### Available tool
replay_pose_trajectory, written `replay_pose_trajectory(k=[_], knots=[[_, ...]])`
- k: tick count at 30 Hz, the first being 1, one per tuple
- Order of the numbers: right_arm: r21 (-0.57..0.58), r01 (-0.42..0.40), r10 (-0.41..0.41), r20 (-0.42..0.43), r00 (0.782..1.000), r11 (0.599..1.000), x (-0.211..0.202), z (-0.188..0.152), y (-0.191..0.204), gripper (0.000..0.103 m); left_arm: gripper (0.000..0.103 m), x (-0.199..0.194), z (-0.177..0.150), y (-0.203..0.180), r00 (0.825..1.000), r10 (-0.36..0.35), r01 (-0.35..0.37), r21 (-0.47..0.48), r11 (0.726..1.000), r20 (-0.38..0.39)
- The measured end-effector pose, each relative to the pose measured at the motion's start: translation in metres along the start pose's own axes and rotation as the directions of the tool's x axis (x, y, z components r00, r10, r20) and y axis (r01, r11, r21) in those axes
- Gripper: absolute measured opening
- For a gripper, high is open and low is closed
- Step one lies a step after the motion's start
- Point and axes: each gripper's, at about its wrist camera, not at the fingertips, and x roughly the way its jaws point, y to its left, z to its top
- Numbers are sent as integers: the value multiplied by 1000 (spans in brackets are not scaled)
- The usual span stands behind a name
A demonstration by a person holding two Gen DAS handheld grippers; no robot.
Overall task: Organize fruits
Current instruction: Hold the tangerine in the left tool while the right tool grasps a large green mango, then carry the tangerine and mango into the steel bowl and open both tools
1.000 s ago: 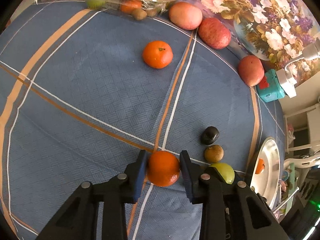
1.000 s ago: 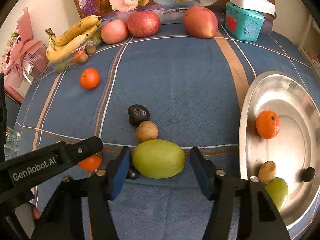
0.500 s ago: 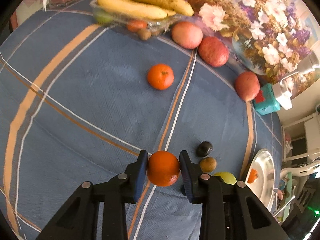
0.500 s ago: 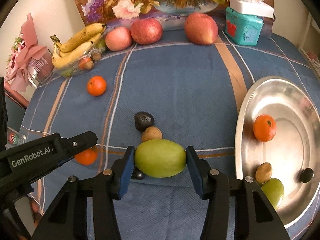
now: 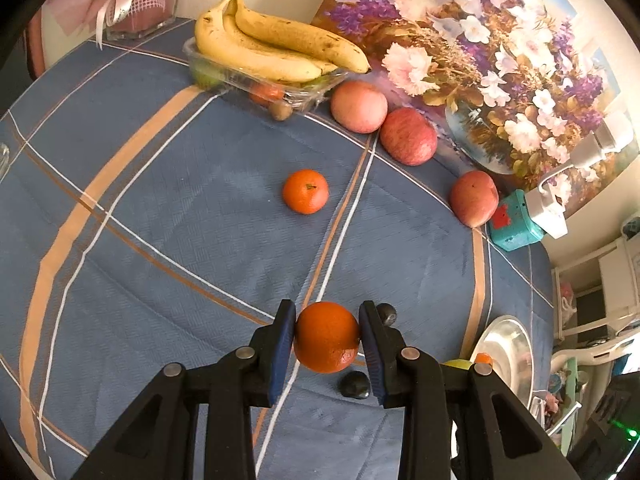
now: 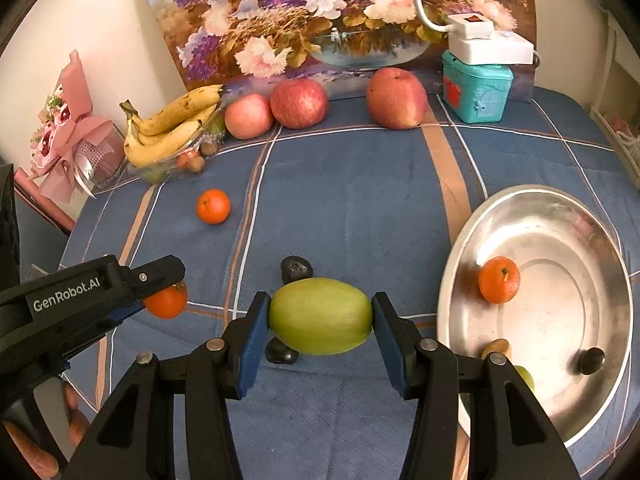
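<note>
Now green fruit (image 6: 320, 321) sits clamped in right tongs (image 6: 320, 324), long axis across the jaws, which have just closed further onto it. Steel bowl (image 6: 560, 208) lies to its right, nearer this hand. Left tongs (image 5: 327, 338) grip an orange (image 5: 326, 336), further left.

The left wrist view looks steeply down along its own jaws onto the blue checked cloth (image 5: 168, 208), facing the flower painting (image 5: 480, 52) at the far edge; the right wrist view faces that same painting (image 6: 320, 12) more squarely, from close above the cloth (image 6: 352, 184); both share the loose orange (image 5: 305, 191) (image 6: 213, 206) before the painting, the bananas (image 5: 276, 46) (image 6: 172, 128) left of it, and the steel dish (image 5: 506, 354) (image 6: 560, 280).
</note>
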Motion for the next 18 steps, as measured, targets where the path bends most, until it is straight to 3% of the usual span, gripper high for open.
replay_pose_trajectory(k=[10, 18], knots=[[76, 14, -16, 20, 1000, 997, -20, 3, -43, 53, 35, 0, -14, -40, 1000, -22, 21, 67, 998, 4], [202, 79, -88, 34, 996, 976, -35, -1, -107, 53, 35, 9, -33, -88, 999, -32, 36, 189, 981, -22]])
